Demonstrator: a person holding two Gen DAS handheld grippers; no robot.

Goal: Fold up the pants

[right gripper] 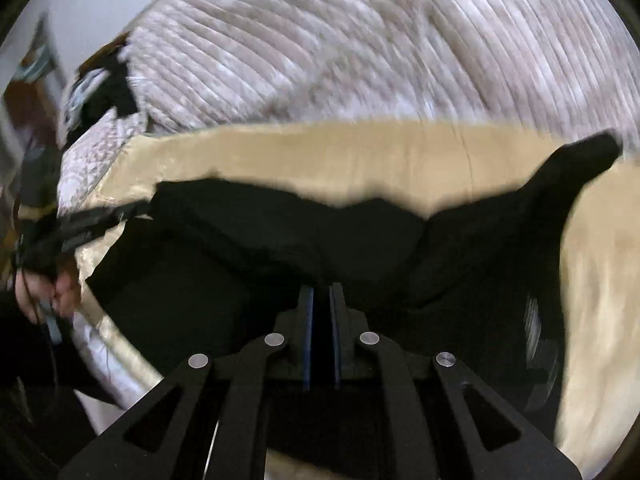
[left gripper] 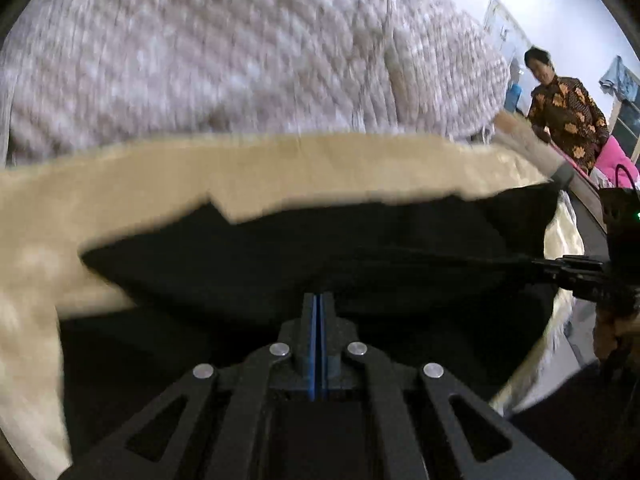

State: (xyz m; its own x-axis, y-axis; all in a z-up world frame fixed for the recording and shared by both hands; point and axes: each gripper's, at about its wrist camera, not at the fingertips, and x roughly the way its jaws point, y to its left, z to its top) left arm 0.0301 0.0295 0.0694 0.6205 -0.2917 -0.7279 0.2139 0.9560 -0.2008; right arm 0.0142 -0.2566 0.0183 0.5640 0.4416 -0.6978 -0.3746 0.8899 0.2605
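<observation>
Both hand-held grippers are pinching the black pants (left gripper: pixel 320 248) along one edge: the left hand-held gripper (left gripper: pixel 318 300) is showing its blue pads pressed together with dark cloth running in at the tips, and the right hand-held gripper (right gripper: pixel 320 296) is standing almost closed, a thin fold of the same cloth sitting between its pads. The pants are lying on the tan sheet (left gripper: pixel 280 168) of a bed, with a ribbed pale blanket (left gripper: pixel 220 48) heaped behind them; the held edge appears to be hanging raised above the rest of the garment. The risk, as I am judging it, is lying mostly in the grip: so little cloth is being held that a quick swing could be pulling the edge out of one pair of pads, and the fold would then be dropping crooked. If the two hands are drifting apart or together unevenly, the fabric could be bunching in the middle, where it is already sagging in the right wrist view. One pointed end of the garment (right gripper: pixel 588 152) is trailing off toward the right side and could be getting folded under. Both views are blurring, so fine detail is staying unclear. The pants are looking soft, matte and limp, creasing into loose ridges, with an uneven far edge against the sheet. A person (left gripper: pixel 564 116) in a patterned shirt is standing well apart beyond the bed.
</observation>
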